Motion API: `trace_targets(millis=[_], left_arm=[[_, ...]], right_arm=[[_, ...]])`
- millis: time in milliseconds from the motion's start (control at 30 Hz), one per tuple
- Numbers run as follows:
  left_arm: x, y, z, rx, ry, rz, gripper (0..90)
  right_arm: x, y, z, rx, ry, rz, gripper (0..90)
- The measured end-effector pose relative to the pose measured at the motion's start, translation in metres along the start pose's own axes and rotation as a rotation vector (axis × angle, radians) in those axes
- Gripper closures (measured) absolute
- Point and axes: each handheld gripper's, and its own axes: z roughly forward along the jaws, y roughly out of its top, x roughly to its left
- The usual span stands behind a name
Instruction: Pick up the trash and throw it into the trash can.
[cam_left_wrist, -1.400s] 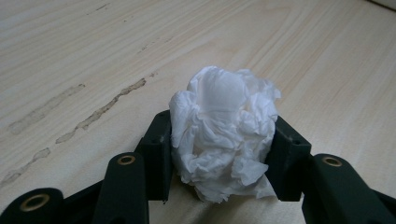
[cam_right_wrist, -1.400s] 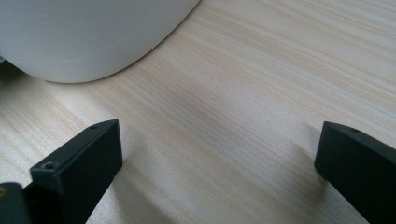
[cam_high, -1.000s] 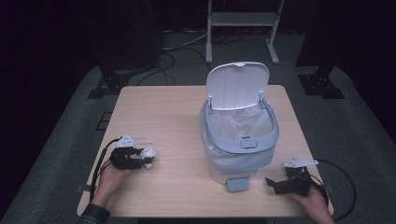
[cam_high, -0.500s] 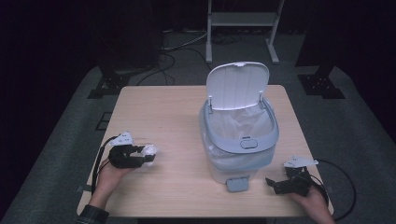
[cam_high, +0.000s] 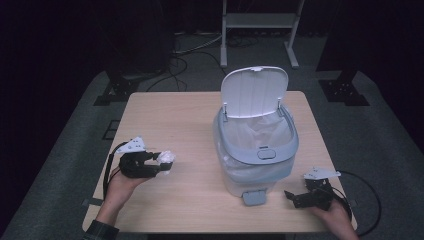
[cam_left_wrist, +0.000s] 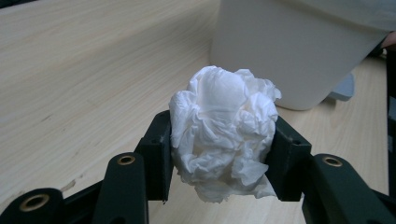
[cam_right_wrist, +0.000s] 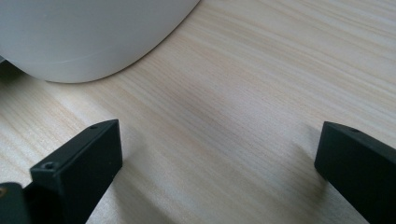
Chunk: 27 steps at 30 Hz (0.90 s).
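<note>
Tissue wad (cam_left_wrist: 224, 135) between left tongs (cam_left_wrist: 223, 158)

Dark room, grey carpet (cam_high: 65, 150), white metal stand (cam_high: 260, 25) behind wooden table (cam_high: 185, 115).

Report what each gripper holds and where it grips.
Left gripper clamps a crumpled white tissue ball across its middle, one jaw on each side. Right gripper is open, holding nothing.
</note>
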Motion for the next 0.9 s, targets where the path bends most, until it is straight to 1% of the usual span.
trace_targets(millis=[133,267,400,533,633,733,800,900], left_arm=[[-0.004,0.010,0.001,-0.012,-0.022,0.013,49.7],[-0.006,0.021,0.003,-0.018,-0.053,0.032,49.4],[-0.010,0.030,0.003,-0.031,-0.067,0.048,49.4],[-0.013,0.040,0.001,-0.045,-0.085,0.062,49.4],[-0.016,0.048,-0.001,-0.070,-0.110,0.065,49.3],[-0.019,0.055,-0.002,-0.078,-0.121,0.075,49.3],[-0.022,0.061,-0.003,-0.091,-0.140,0.082,49.3],[-0.025,0.069,-0.004,-0.098,-0.151,0.091,49.3]], right_arm=[[0.000,0.000,0.000,0.000,0.000,0.000,0.0],[0.000,0.000,0.000,0.000,0.000,0.000,0.0],[0.000,0.000,0.000,0.000,0.000,-0.001,0.0],[0.000,0.000,0.000,-0.001,0.000,-0.001,0.0],[0.000,0.000,0.000,-0.001,0.000,0.000,0.0],[0.000,0.000,0.000,-0.001,0.000,0.000,0.0],[0.000,0.000,0.000,-0.001,0.000,0.000,0.0],[0.000,0.000,0.000,0.000,0.000,0.000,0.0]])
